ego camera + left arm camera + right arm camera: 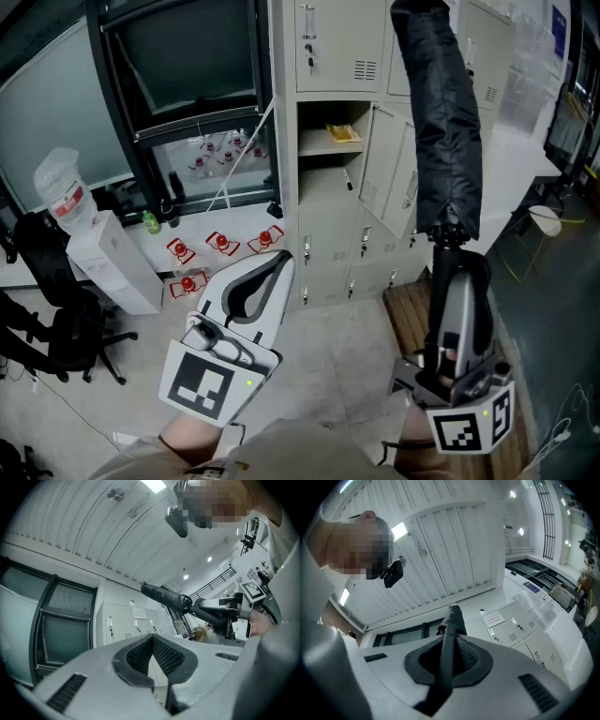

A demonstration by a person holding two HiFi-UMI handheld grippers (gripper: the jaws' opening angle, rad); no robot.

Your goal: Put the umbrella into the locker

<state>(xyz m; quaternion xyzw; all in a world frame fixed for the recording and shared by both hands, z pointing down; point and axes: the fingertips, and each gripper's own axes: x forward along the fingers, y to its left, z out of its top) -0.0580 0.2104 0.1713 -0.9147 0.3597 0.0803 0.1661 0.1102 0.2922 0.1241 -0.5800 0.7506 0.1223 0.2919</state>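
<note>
Head view: the right gripper (454,272) held the black umbrella (446,122) upright before the locker (328,52), right of its open compartment. Left gripper view: the left gripper (157,660) had its fingers closed, empty. Right gripper view: the fingers clamped the umbrella's shaft.

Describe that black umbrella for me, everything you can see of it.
The umbrella is black and folded shut, its fabric like crinkled nylon gathered round the shaft. It points upward, its top cut off by the head view's edge. The right gripper is clamped on its dark handle end; nothing else touches it. It hangs in the air before the lockers, not yet inside.
</note>
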